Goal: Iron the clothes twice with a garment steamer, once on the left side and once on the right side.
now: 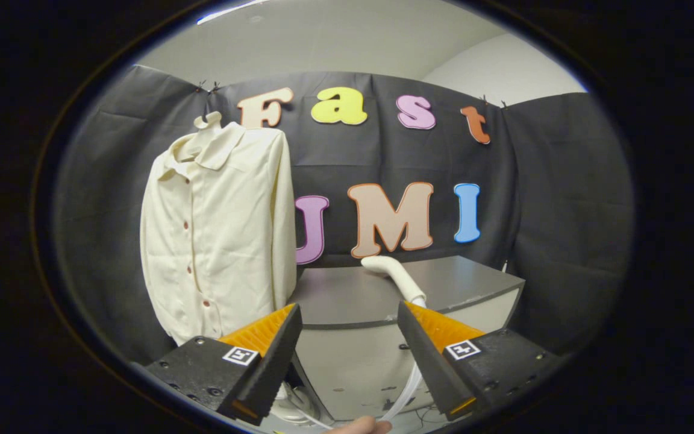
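A cream button-up shirt (217, 232) hangs on a hanger against the black cloth wall, ahead and to the left of my fingers. A white garment steamer head (392, 274) lies on the grey table top (359, 298), just beyond my right finger; its white hose (407, 392) drops down past the table's front. My gripper (350, 316) is open and wide, with nothing between its fingers, held short of the table's front edge.
The grey table's pale front panel (353, 367) stands straight ahead between the fingers. A fingertip of a hand (362, 427) shows low down beside the hose. A white base (293, 407) with cables sits on the floor below the left finger.
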A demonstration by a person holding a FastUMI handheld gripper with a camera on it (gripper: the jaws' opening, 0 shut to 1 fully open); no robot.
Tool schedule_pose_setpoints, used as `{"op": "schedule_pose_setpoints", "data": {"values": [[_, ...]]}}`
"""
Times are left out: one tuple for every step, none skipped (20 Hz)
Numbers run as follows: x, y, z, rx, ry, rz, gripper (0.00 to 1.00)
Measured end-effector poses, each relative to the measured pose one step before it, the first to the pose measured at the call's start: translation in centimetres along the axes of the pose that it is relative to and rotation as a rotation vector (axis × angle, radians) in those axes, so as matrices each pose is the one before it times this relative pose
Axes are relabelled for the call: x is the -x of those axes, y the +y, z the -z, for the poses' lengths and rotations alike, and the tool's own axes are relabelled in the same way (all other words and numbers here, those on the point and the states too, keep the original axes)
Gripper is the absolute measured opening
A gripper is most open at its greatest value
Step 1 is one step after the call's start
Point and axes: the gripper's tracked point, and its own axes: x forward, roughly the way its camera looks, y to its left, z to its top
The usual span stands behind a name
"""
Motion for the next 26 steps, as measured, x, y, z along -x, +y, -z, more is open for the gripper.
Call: {"op": "schedule_pose_setpoints", "data": {"values": [[-0.901, -0.335, -0.402, -0.00239, 0.00564, 0.00294, 0.97], [-0.854, -0.333, -0.464, 0.00084, 0.00038, 0.00236, 0.97], [-0.967, -0.409, -0.432, 0.00558, 0.00418, 0.00772, 0.97], [-1.150, -0.500, -0.532, 0.00595, 0.00448, 0.00360, 0.97], [-1.039, -0.381, -0.444, 0.00442, 0.00541, 0.00591, 0.97], [-1.127, -0.491, -0.456, 0.00578, 0.00704, 0.00452, 0.97], [-1.228, -0.523, -0.507, 0.00379, 0.00577, 0.00572, 0.97], [-1.258, -0.645, -0.475, 0.00007, 0.00528, 0.00988, 0.97], [-1.398, -0.580, -0.693, 0.00082, 0.00121, 0.00116, 0.97], [-1.243, -0.369, -0.482, 0.00194, 0.00843, 0.00279, 0.98], [-1.388, -0.451, -0.217, 0.00618, 0.00890, 0.00416, 0.97], [-1.317, -0.368, -0.501, 0.00628, 0.01452, 0.00023, 0.97], [-1.505, -0.506, -0.267, 0.00271, 0.01873, 0.00579, 0.97], [-1.381, -0.478, -0.136, 0.00078, 0.03006, 0.00586, 0.97], [-1.465, -0.404, -0.157, 0.00005, 0.02995, 0.00438, 0.98], [-1.313, -0.413, -0.042, 0.00300, 0.03111, 0.00661, 0.98], [-1.105, -0.419, 0.097, 0.00856, 0.03812, 0.01156, 0.98], [-1.017, -0.351, -0.074, 0.00596, 0.03862, 0.00526, 0.98], [-0.787, -0.409, -0.021, 0.00992, 0.03420, 0.00856, 0.98], [-0.771, -0.323, -0.332, 0.00223, 0.02366, 0.00975, 0.98], [-0.605, -0.029, -0.102, -0.00070, 0.02833, -0.01082, 0.98], [-0.973, 0.046, -0.171, -0.00848, 0.01979, -0.00871, 0.97], [-0.897, 0.027, 0.017, -0.01437, 0.03185, -0.01791, 0.97], [-0.865, 0.164, -0.138, -0.01133, 0.02634, -0.01347, 0.97], [-0.451, 0.332, 0.101, -0.00595, 0.02694, -0.01089, 0.97], [0.006, 0.045, 0.295, 0.01377, 0.03035, 0.00845, 0.97]]}}
